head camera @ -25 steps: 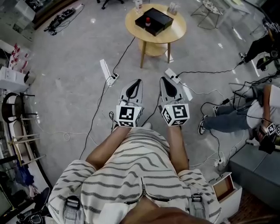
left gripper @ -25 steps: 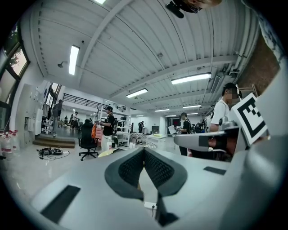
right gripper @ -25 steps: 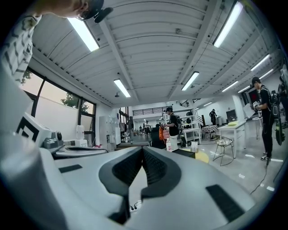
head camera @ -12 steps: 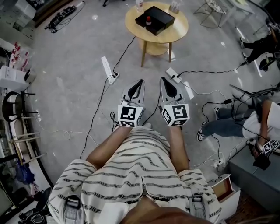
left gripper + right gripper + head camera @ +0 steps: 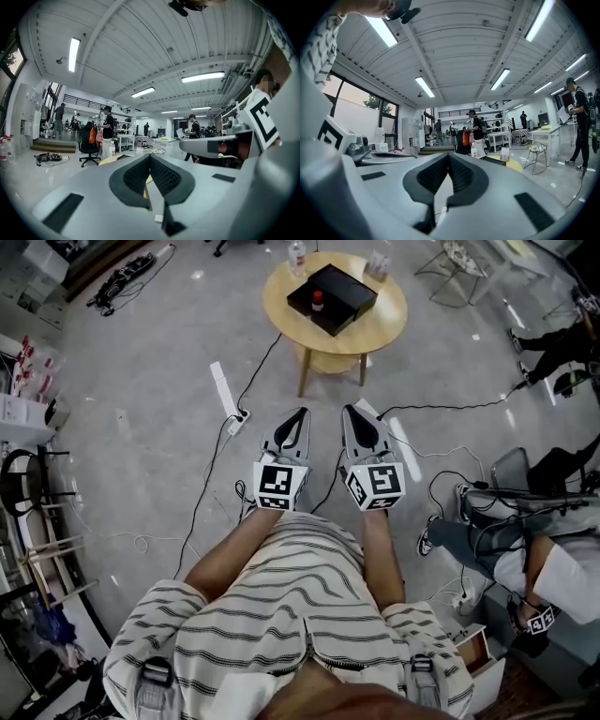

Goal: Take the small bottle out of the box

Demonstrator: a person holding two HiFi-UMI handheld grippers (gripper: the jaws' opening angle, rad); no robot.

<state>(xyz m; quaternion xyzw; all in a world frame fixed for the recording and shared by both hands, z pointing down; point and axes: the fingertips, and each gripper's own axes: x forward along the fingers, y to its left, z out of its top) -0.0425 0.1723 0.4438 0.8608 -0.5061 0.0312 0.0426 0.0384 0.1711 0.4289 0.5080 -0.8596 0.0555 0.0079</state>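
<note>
Forearms are projecting straight forward from the striped torso, side by side, each one carrying a hand-held gripper. The left hand-held gripper (image 5: 296,418) is keeping its jaws fully together with nothing between them; its own view is showing the ribbed pads meeting along a line. The right hand-held gripper (image 5: 351,416) is likewise presenting closed, empty jaws. Both are pointing ahead over the floor (image 5: 141,456), parallel and just beside each other, and neither has shifted relative to the body over the last second.

Ahead of the tips, a power strip (image 5: 225,390) and cables are lying on the floor. Beyond them, the round counter (image 5: 380,329) is sitting lower and larger in the head view than a second ago, so the operator is judged to be walking toward it. The black box (image 5: 342,292) is resting on the counter, and the small bottle (image 5: 317,300), red-capped, is standing inside it toward its left side. Both hand-held grippers are remaining well apart from the box. The task is judged to be in its approach stage: a jaw pair will need opening before any grasp.
</note>
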